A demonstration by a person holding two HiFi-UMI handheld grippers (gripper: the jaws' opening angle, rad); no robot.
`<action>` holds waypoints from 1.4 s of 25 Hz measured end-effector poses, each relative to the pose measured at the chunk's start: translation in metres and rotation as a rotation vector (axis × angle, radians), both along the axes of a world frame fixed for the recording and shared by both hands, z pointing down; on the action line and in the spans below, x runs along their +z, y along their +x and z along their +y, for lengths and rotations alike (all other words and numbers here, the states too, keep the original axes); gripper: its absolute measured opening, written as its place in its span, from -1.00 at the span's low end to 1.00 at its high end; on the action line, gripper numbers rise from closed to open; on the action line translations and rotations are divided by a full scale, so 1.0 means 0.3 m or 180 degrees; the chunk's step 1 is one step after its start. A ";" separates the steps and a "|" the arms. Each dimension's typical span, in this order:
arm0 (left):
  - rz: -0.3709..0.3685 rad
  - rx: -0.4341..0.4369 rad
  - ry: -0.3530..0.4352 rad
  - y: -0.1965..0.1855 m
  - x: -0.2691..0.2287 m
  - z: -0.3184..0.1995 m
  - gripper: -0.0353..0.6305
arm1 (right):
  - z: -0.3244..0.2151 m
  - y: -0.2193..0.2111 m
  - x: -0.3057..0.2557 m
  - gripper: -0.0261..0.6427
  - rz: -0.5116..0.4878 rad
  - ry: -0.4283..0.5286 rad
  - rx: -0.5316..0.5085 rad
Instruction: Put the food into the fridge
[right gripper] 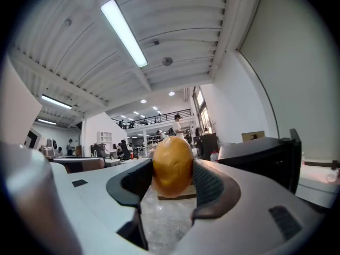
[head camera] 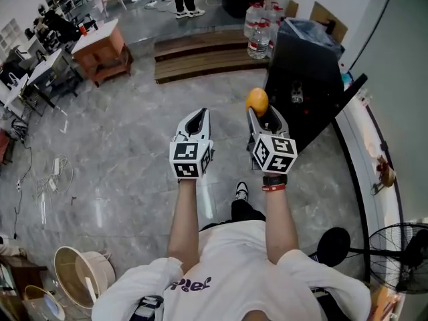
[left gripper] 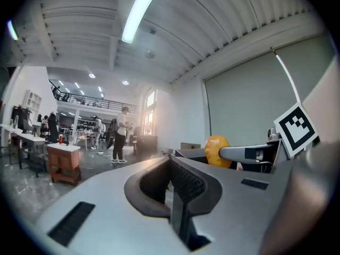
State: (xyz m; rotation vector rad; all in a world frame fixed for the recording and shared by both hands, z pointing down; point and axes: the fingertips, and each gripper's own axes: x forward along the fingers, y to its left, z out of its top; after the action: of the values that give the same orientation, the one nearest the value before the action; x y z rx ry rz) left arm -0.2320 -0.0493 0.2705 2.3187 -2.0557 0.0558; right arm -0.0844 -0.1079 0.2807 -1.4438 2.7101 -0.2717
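Observation:
My right gripper (head camera: 259,110) is shut on an orange-yellow fruit (head camera: 257,101), held out in front of me above the floor. The same fruit (right gripper: 172,166) fills the space between the dark pads in the right gripper view. My left gripper (head camera: 196,121) hangs beside it, a little to the left, shut with nothing in it; its jaws meet in the left gripper view, where the fruit (left gripper: 217,151) shows off to the right. A black box-like unit (head camera: 309,85), perhaps the fridge, stands just right of the fruit.
A wooden pallet (head camera: 207,52) lies on the marble floor ahead, with water bottles (head camera: 259,25) at its right end. A small orange-brown table (head camera: 101,49) stands far left. A standing fan (head camera: 401,249) is near right. People stand in the distance.

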 end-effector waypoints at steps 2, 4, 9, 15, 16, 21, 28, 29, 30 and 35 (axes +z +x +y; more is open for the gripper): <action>0.0002 0.0132 -0.0002 0.073 0.004 -0.018 -0.84 | -0.003 0.091 0.008 -0.17 -0.0008 -0.0026 0.0155; 0.0004 0.0262 -0.0015 0.146 0.011 -0.050 -0.84 | -0.016 0.176 0.016 -0.17 -0.0014 -0.0050 0.0290; 0.0017 0.0587 -0.0102 0.335 0.090 -0.143 -0.84 | -0.065 0.367 0.095 -0.17 -0.0014 -0.0151 0.0592; 0.0019 0.0838 -0.0204 0.526 0.178 -0.260 -0.84 | -0.155 0.546 0.178 -0.17 0.0034 -0.0292 0.0775; 0.0030 0.0872 -0.0225 0.550 0.190 -0.271 -0.84 | -0.161 0.569 0.195 -0.17 0.0037 -0.0328 0.0802; 0.0065 0.0958 -0.0291 0.663 0.254 -0.340 -0.84 | -0.204 0.646 0.322 -0.17 0.0015 -0.0571 0.0822; 0.0012 0.1041 -0.0273 0.724 0.298 -0.445 -0.84 | -0.293 0.679 0.461 -0.17 0.0088 -0.0736 0.0777; 0.0036 0.1046 -0.0275 0.725 0.305 -0.460 -0.84 | -0.309 0.683 0.478 -0.17 0.0106 -0.0755 0.0775; 0.0060 0.1053 -0.0277 0.725 0.313 -0.474 -0.84 | -0.325 0.687 0.496 -0.17 0.0125 -0.0775 0.0774; 0.0144 0.1080 -0.0312 0.742 0.389 -0.546 -0.84 | -0.414 0.700 0.603 -0.17 0.0189 -0.0894 0.0709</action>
State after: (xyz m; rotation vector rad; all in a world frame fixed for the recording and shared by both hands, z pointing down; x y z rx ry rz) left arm -0.0093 -0.2131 0.3872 2.5510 -1.5806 0.1106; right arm 0.1257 -0.2319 0.4615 -1.8354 2.6044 -0.6251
